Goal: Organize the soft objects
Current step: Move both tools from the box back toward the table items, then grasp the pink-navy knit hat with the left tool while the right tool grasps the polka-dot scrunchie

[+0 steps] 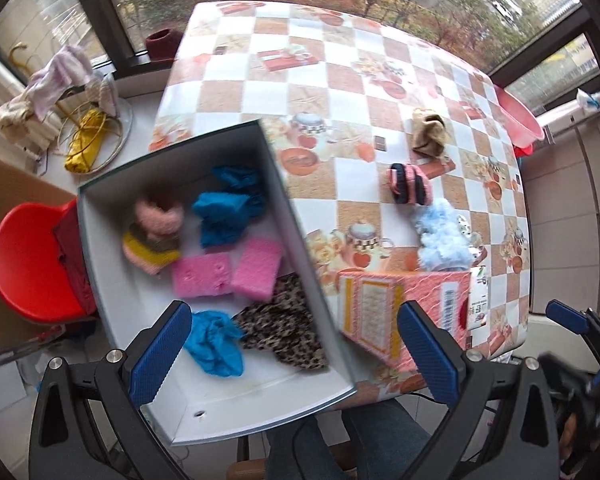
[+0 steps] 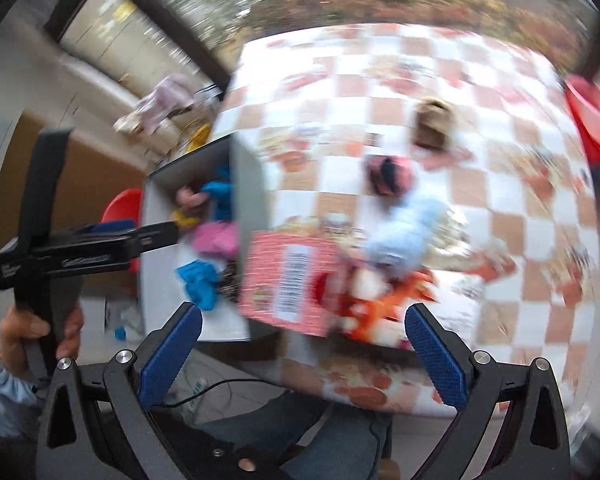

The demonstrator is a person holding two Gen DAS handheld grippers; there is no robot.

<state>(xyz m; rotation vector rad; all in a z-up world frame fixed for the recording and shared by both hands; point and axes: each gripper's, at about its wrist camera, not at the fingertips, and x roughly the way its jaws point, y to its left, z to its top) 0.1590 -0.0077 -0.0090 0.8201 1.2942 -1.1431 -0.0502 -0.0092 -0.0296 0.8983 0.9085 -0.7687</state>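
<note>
A white open box [image 1: 100, 216] at the table's left holds several soft things: pink sponges [image 1: 256, 270], blue cloths [image 1: 224, 216], a leopard cloth [image 1: 284, 328] and a pink-yellow knit [image 1: 152, 236]. On the table lie a tan cloth [image 1: 428, 132], a pink-black knit [image 1: 410, 184] and a light blue fluffy thing [image 1: 444, 240]. A pink carton [image 1: 400, 312] stands by the box. My left gripper [image 1: 296, 356] is open and empty above the box's near edge. My right gripper [image 2: 304, 356] is open and empty before the carton [image 2: 292, 280]; its view is blurred.
The checkered table [image 1: 340, 64] stands by a window. A red chair [image 1: 24, 264] is left of the box. A pink basin [image 1: 518, 116] sits at the table's right edge. Clutter and a yellow cloth [image 1: 84, 140] lie on the sill at left.
</note>
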